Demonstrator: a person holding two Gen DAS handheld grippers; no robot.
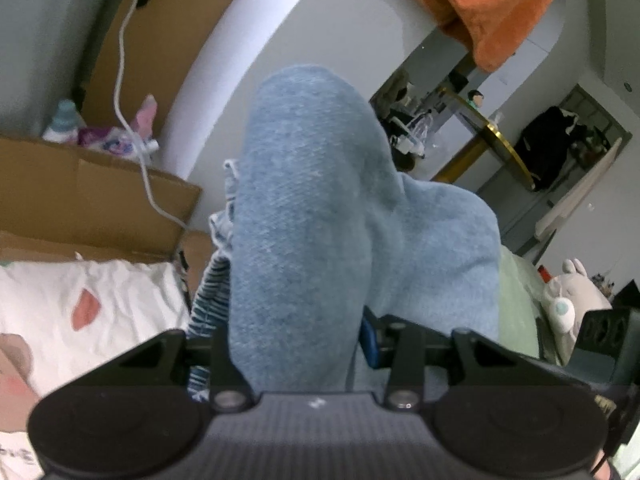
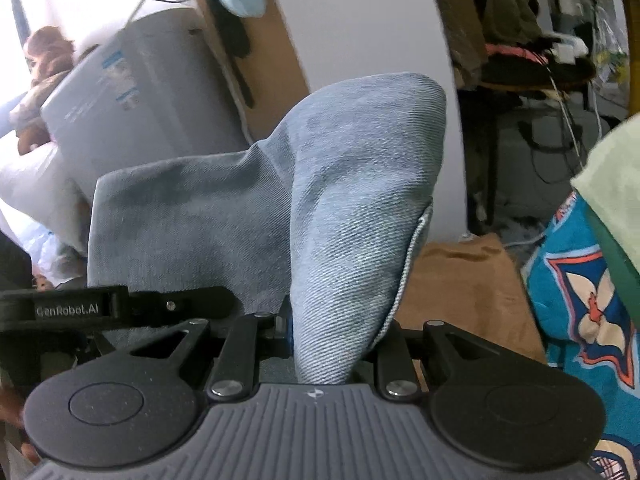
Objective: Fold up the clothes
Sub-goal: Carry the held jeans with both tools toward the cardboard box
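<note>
The left tool (image 1: 296, 344) pinches a bunched fold of light-blue jeans (image 1: 312, 200), and the right tool (image 2: 332, 340) pinches another fold of them (image 2: 352, 208). The cloth rises ahead of both, with cardboard boxes (image 1: 92, 196) beyond.

- left gripper (image 1: 296, 344) is clamped on a fat bunch of light blue denim (image 1: 320, 200), which fills the middle of the view
- striped fabric (image 1: 210, 300) peeks out on the denim's left
- cardboard box (image 1: 92, 196) with a white cable (image 1: 132, 132) draped over it
- orange cloth (image 1: 492, 4) hangs top right
- plush bunny (image 1: 576, 292) sits far right
</note>
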